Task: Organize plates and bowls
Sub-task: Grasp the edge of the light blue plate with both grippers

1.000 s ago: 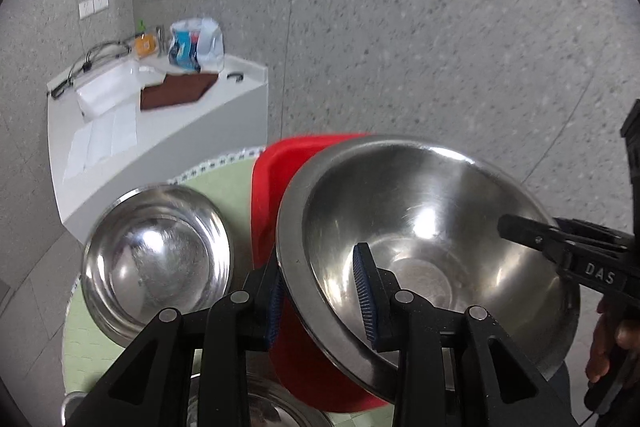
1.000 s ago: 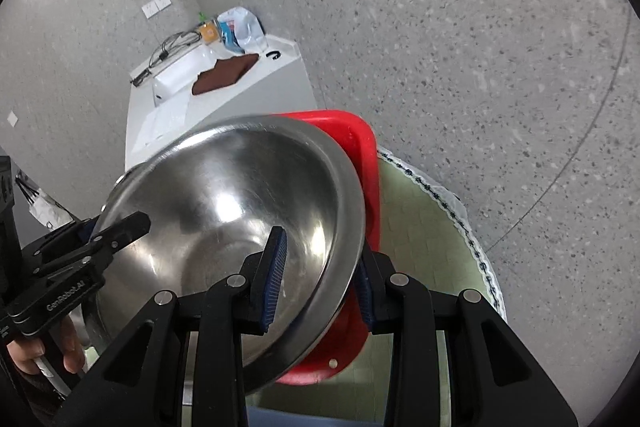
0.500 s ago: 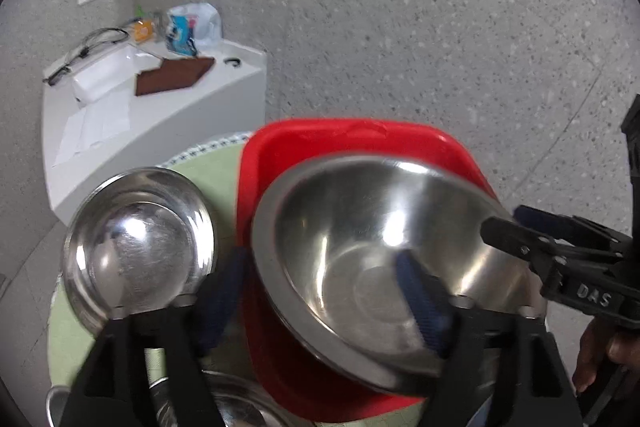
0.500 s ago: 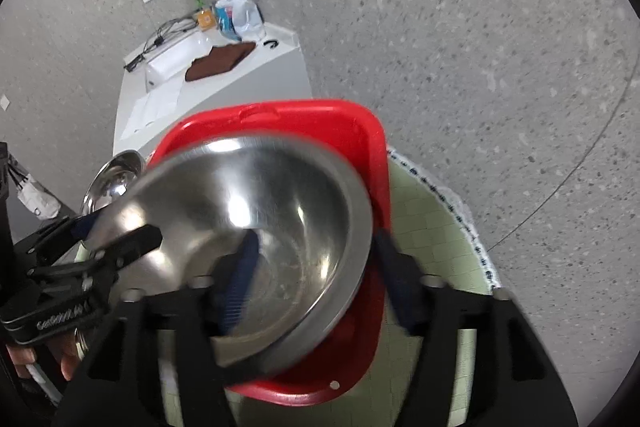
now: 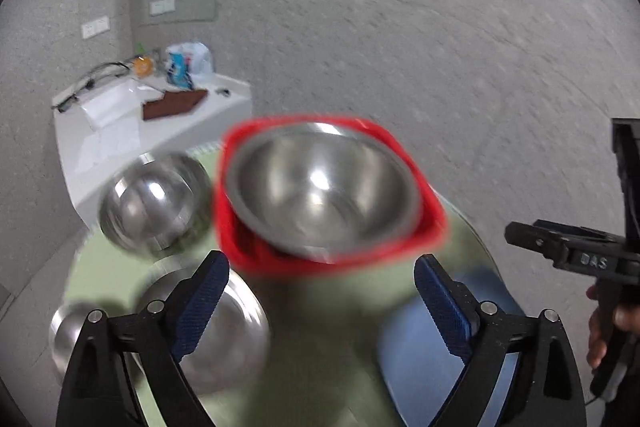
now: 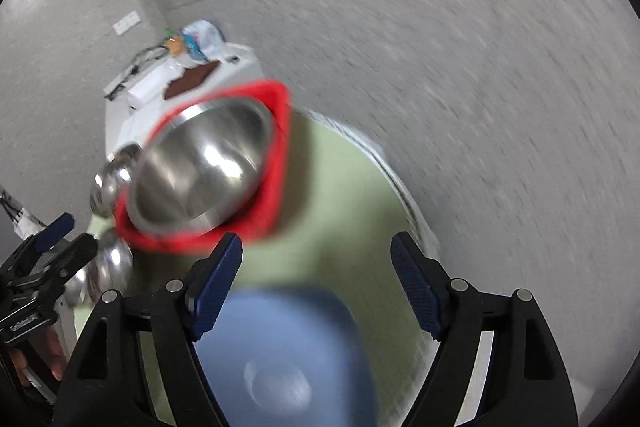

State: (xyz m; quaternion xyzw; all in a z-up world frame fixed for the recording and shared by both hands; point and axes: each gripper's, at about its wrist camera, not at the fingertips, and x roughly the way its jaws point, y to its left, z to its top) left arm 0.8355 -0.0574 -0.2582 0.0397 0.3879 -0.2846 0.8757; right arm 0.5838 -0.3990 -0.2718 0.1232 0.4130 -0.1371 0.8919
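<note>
green round table — large steel bowl sits in red tray; my left gripper and right gripper both spread wide, empty.

Four round stainless-steel bowls show in the left wrist view: one large bowl sitting in the red basin, one mid-sized bowl beside it on the left, one wide bowl nearer the camera, and one small bowl at the lower left. There is one red square plastic basin and one blue round plastic plate. One round green-covered desk carries them all. Two black grippers appear: left gripper, right gripper.
</note>
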